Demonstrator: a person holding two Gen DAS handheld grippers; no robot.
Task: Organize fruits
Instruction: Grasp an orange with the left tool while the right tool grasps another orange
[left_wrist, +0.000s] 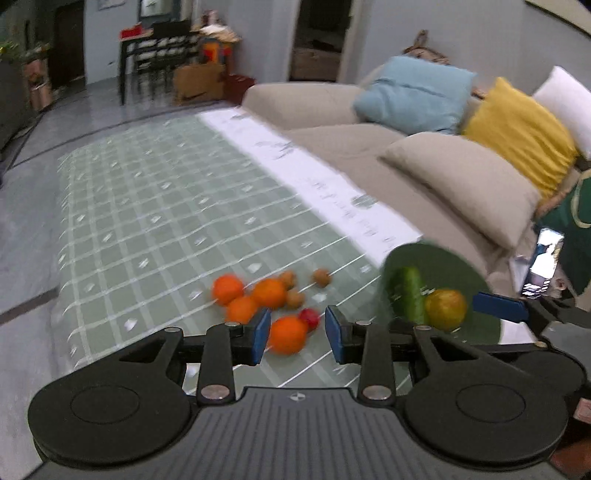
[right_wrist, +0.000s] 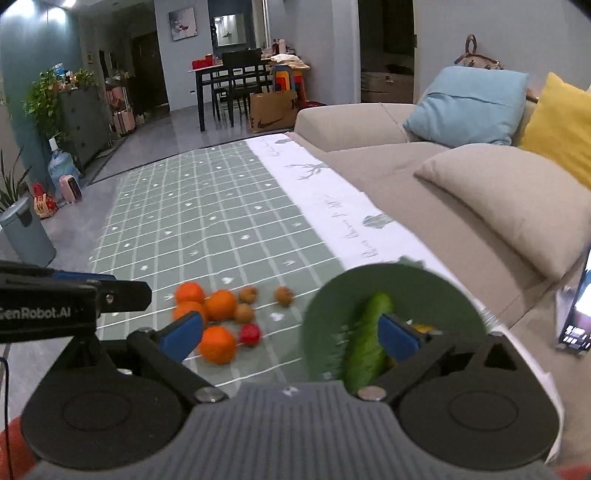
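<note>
- Left gripper (left_wrist: 296, 338): my jaws stand partly apart with nothing between the blue pads; the nearest orange (left_wrist: 287, 335) shows through the gap but lies on the cloth beyond, untouched.
- Right gripper (right_wrist: 291, 334): jaws spread wide and empty, one pad at 9 o'clock of the view's centre, the other over the plate's contents at about 4 o'clock. I judge this width suits a round fruit better than a narrow setting would.
- Loose fruit: four oranges cluster at 6 o'clock in the left wrist view, with a small red fruit (left_wrist: 309, 318) just beside the nearest one and three small brown fruits (left_wrist: 322, 277) at 12 o'clock of the cluster. All rest on the cloth, probably still awaiting sorting.
- Green plate (left_wrist: 436, 258): at 3 o'clock of the cluster, near the cloth's white border. It holds a cucumber (left_wrist: 410, 295) and a yellow-green fruit (left_wrist: 445, 308) side by side, touching or nearly so. I read it as the collecting dish, placed within reach of both tools.
- Checked green cloth (right_wrist: 207, 221): spread over the floor, it bears the fruit and the plate.
- Beige sofa (right_wrist: 369, 122): at 2 o'clock, carrying a blue cushion (right_wrist: 469, 103) and a yellow cushion (right_wrist: 561, 125).
- Blur in the left wrist view limits finer detail.
</note>
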